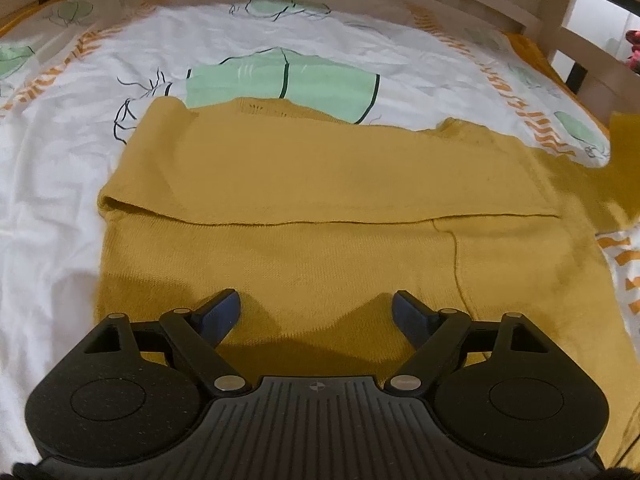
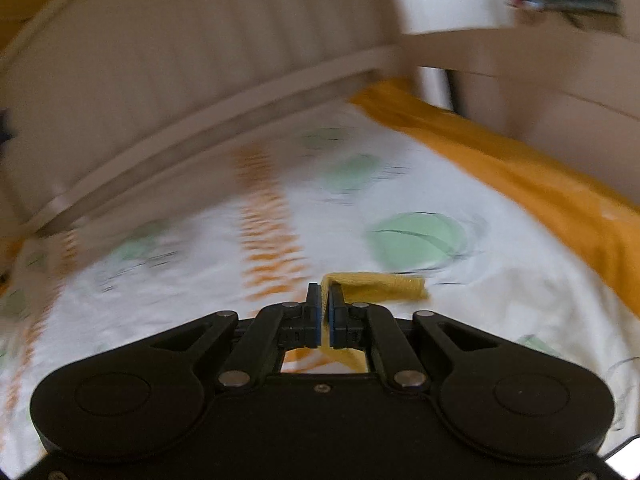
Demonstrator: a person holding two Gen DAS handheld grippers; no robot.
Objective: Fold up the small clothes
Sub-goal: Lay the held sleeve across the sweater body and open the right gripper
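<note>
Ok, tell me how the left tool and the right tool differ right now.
The left tool stands open, nothing between its fingers; the right tool is shut on a strip of the yellow garment. The left hovers over the spread garment; the right holds its piece above the bedsheet. Both are black with blue pads.

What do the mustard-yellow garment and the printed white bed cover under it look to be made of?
The mustard-yellow garment looks like a soft matte knit: fine ribbed texture, small eyelet holes near its far edge, a thick rolled fold. The right gripper pinches a strip of it that shows the same knit weave. The printed white bed cover looks like thin, smooth woven fabric, probably cotton, with fine creases and flat dyed prints.
</note>
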